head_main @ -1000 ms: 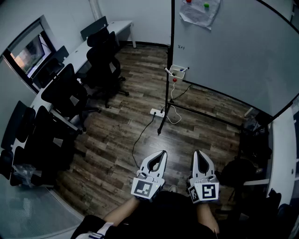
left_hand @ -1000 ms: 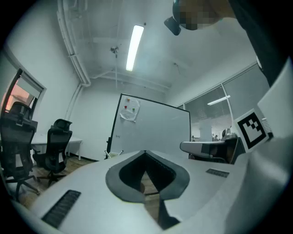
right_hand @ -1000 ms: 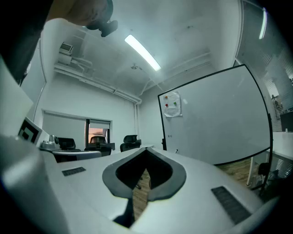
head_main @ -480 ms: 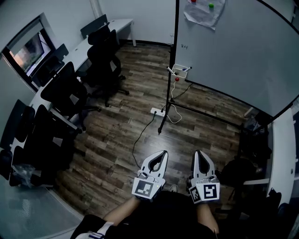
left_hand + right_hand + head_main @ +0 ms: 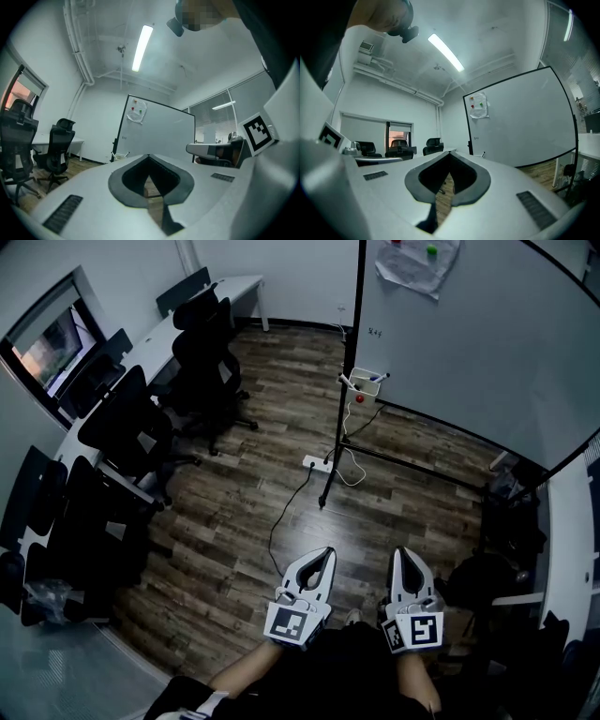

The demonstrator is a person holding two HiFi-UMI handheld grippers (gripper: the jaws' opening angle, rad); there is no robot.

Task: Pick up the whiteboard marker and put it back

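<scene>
While two grippers sit side by side at six o'clock in the head view, the left gripper [image 5: 325,552] and the right gripper [image 5: 401,553] are each clenched, tips meeting on nothing. One whiteboard [image 5: 487,343] stands at one o'clock, bearing one paper sheet [image 5: 412,266] with two magnets, one red and one green. The whiteboard marker [image 5: 374,377] rests in the single tray [image 5: 364,382] at twelve o'clock, well apart from both tools. One power strip [image 5: 314,463] lies on the floor between them.
</scene>
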